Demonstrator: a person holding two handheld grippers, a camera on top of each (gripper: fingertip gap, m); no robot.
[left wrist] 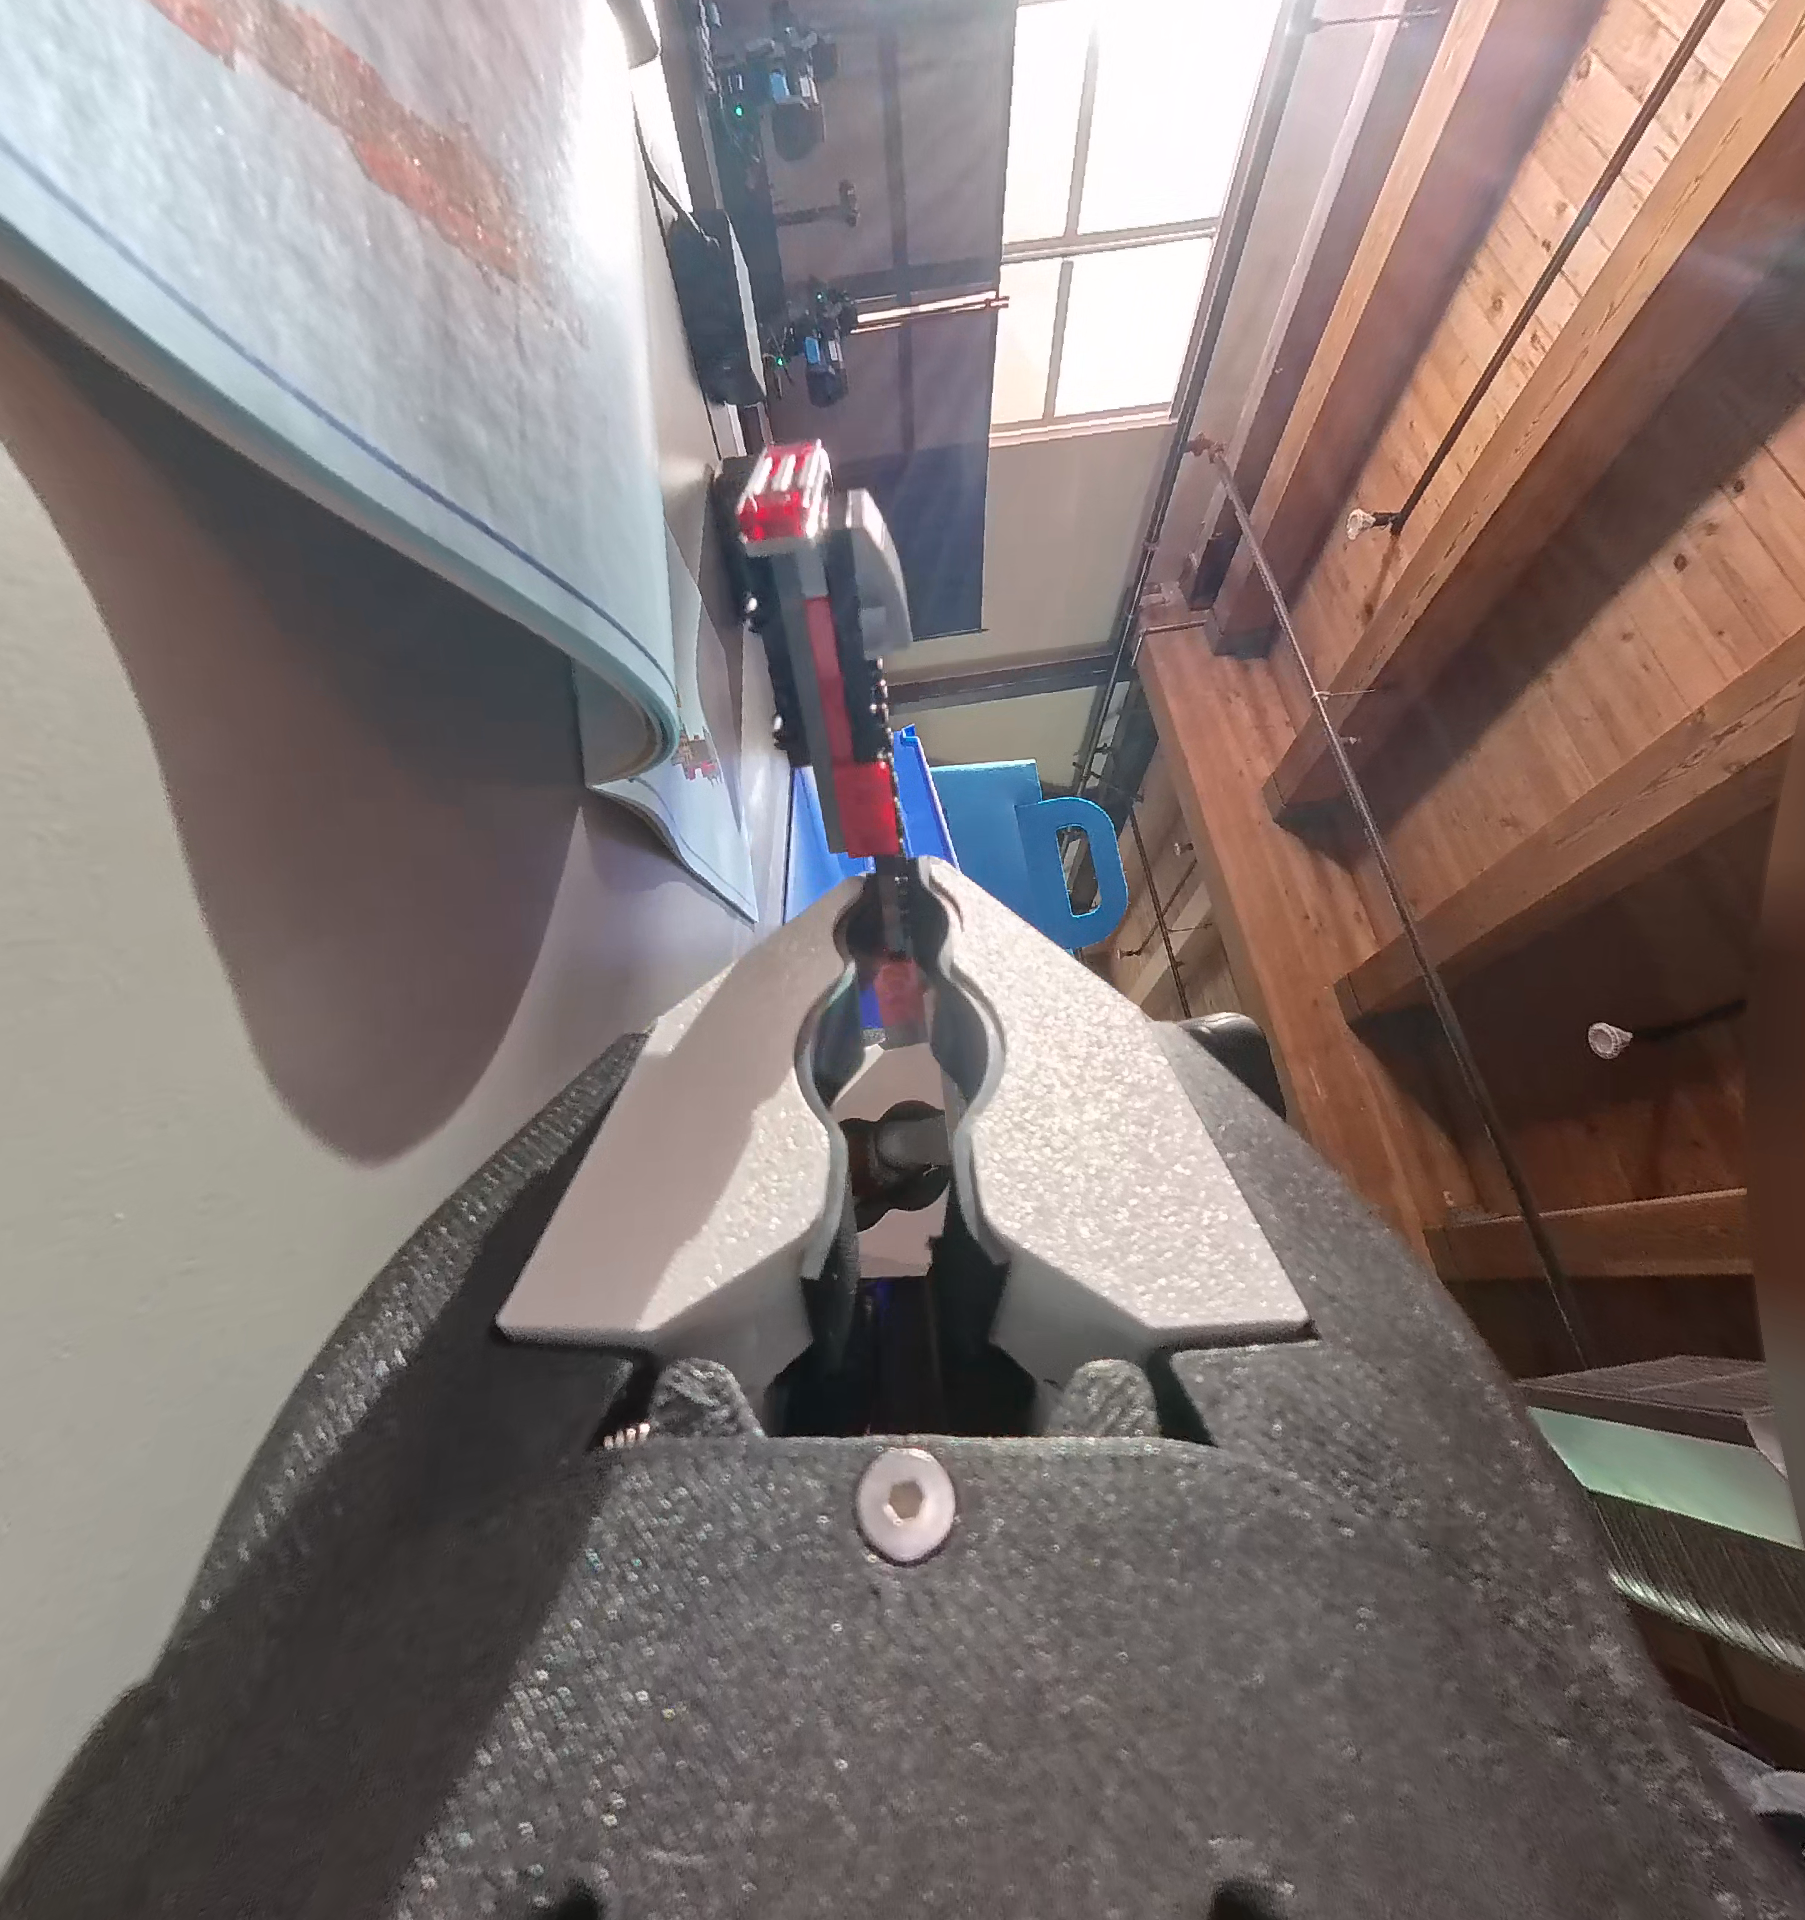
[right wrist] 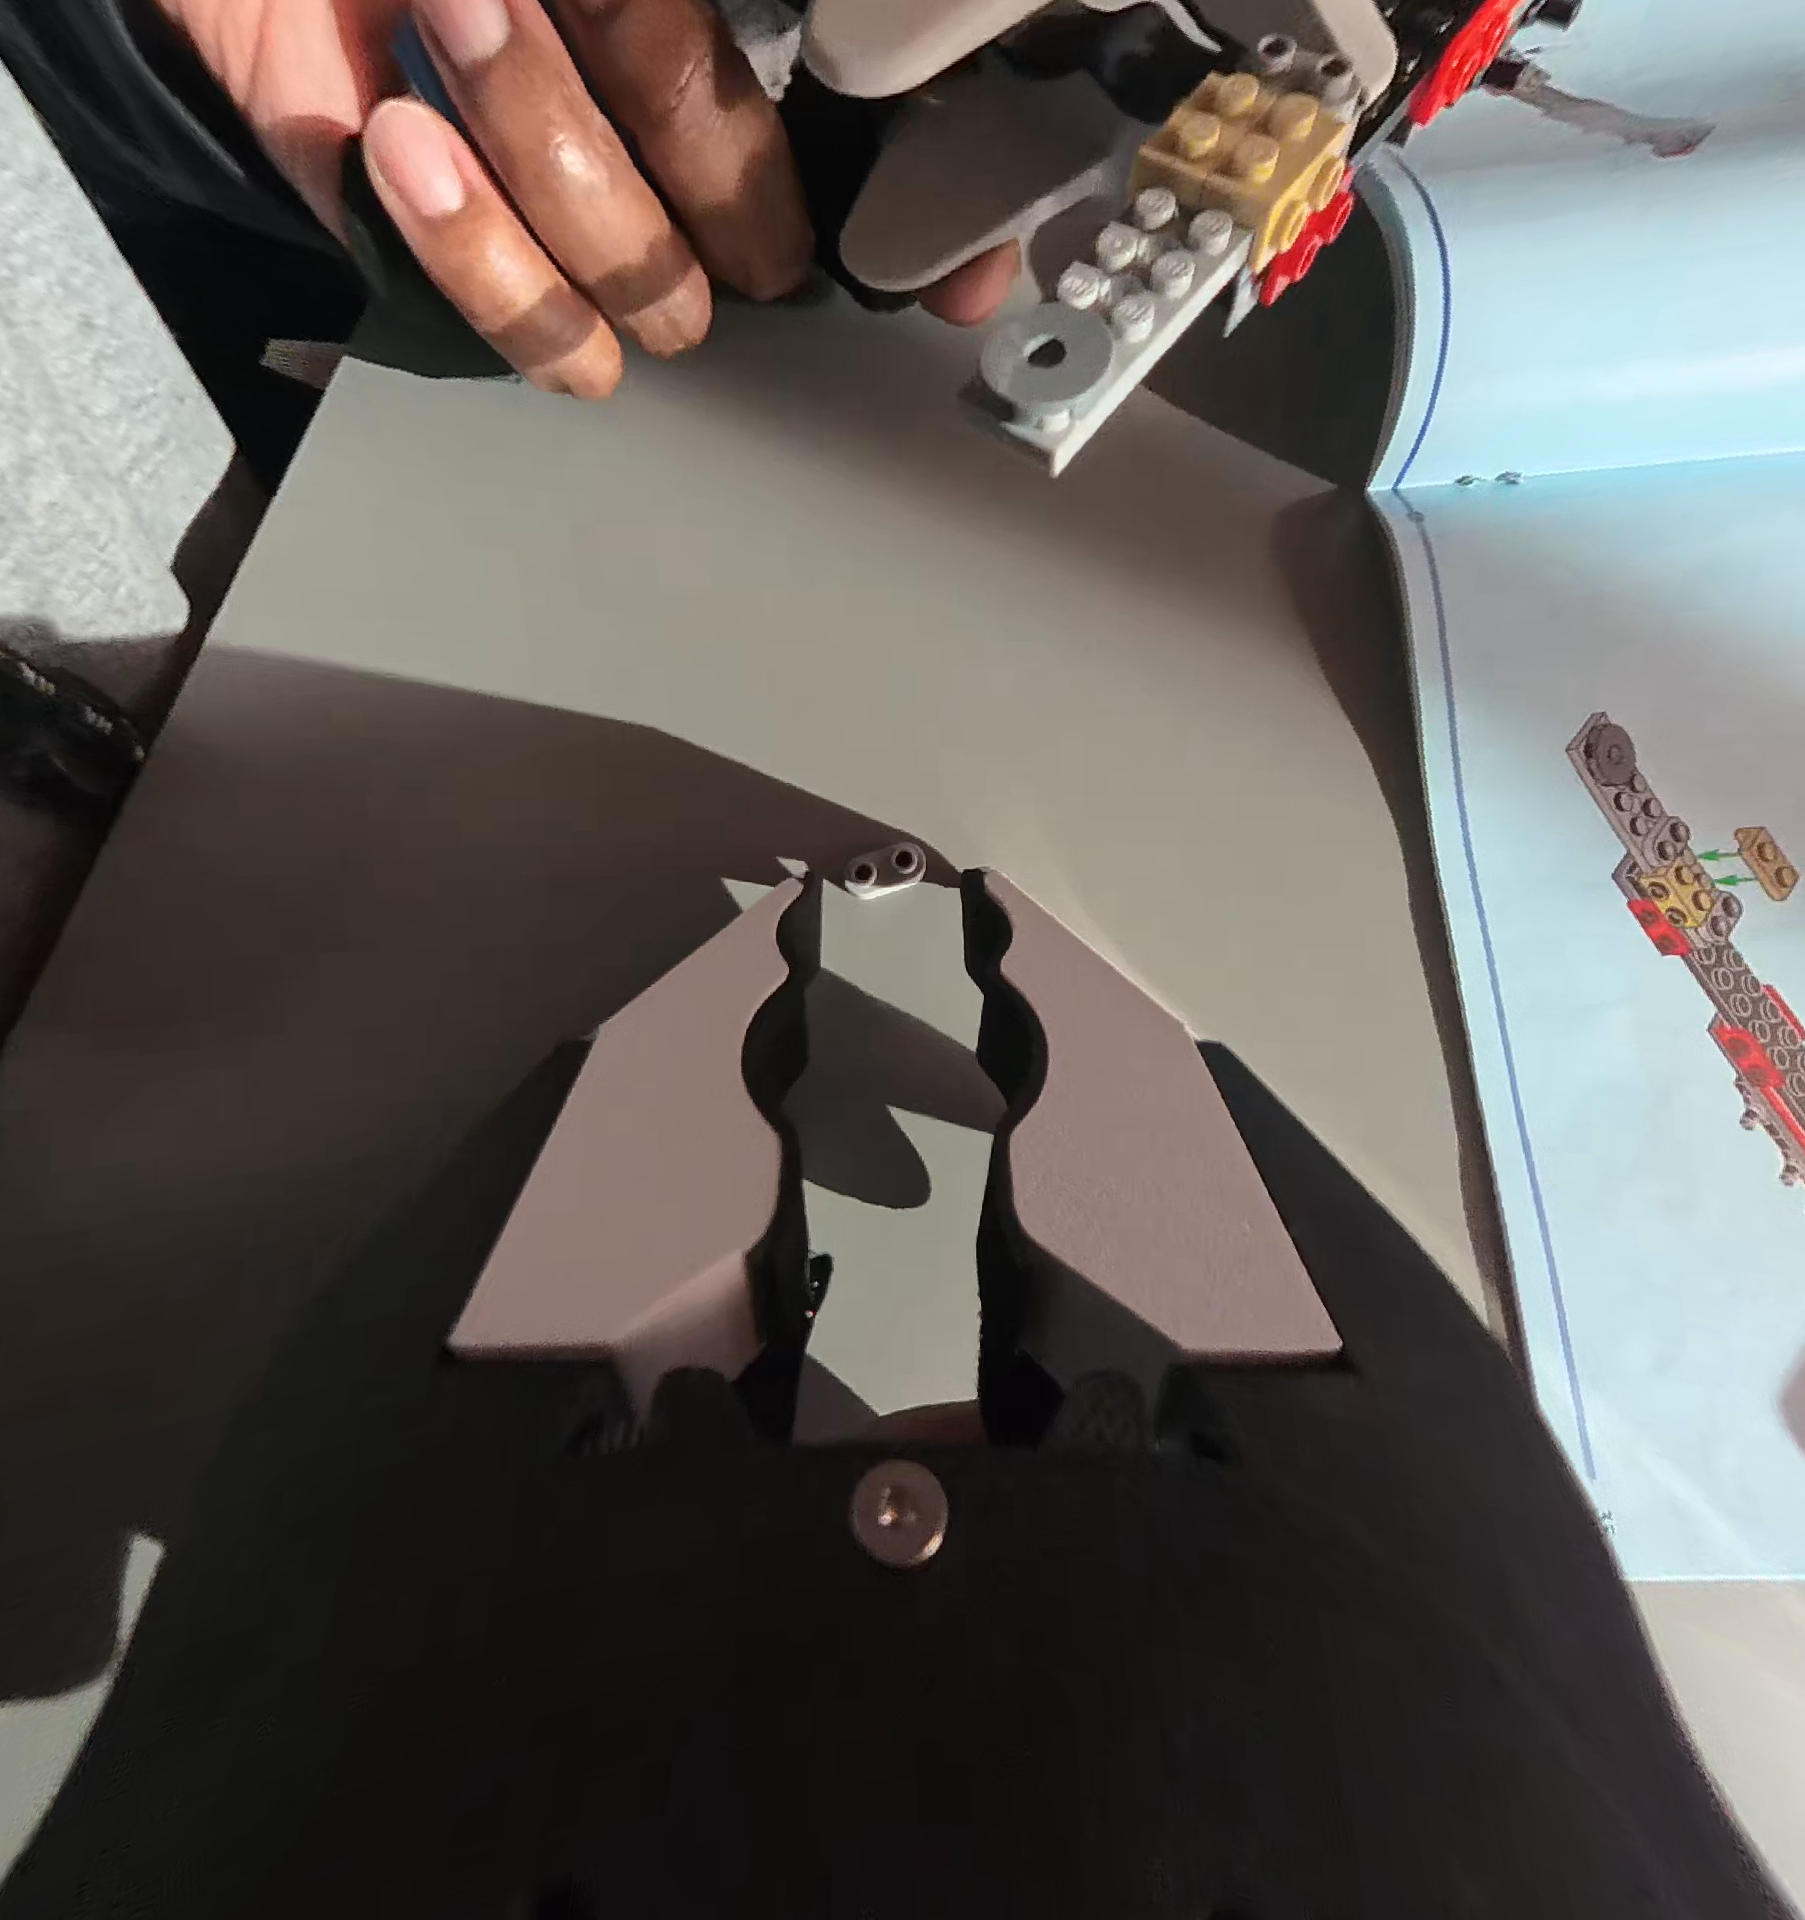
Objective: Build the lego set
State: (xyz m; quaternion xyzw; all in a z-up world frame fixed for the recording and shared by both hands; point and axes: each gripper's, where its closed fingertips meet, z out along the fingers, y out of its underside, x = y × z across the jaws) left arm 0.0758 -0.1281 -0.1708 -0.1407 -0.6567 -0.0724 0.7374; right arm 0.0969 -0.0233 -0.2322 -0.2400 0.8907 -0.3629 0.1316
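My left gripper [left wrist: 903,883] is shut on a long lego assembly [left wrist: 830,665] of grey, black and red bricks, held edge-on and raised off the table. In the right wrist view the same assembly [right wrist: 1168,270] shows at the top, with a tan brick, grey studded plate and round grey piece, held by the other gripper beside a hand [right wrist: 524,187]. My right gripper [right wrist: 882,883] is open just above the grey table [right wrist: 669,582]. A small light grey two-hole piece [right wrist: 885,869] lies on the table right between its fingertips.
An open light blue instruction booklet [right wrist: 1625,727] lies at the right of the table; it also shows in the left wrist view [left wrist: 306,260]. A blue bin [left wrist: 981,821] stands behind the assembly. The table's left edge drops to carpet [right wrist: 36,312]. Across from one pair of fingers to the other is roughly 12 cm.
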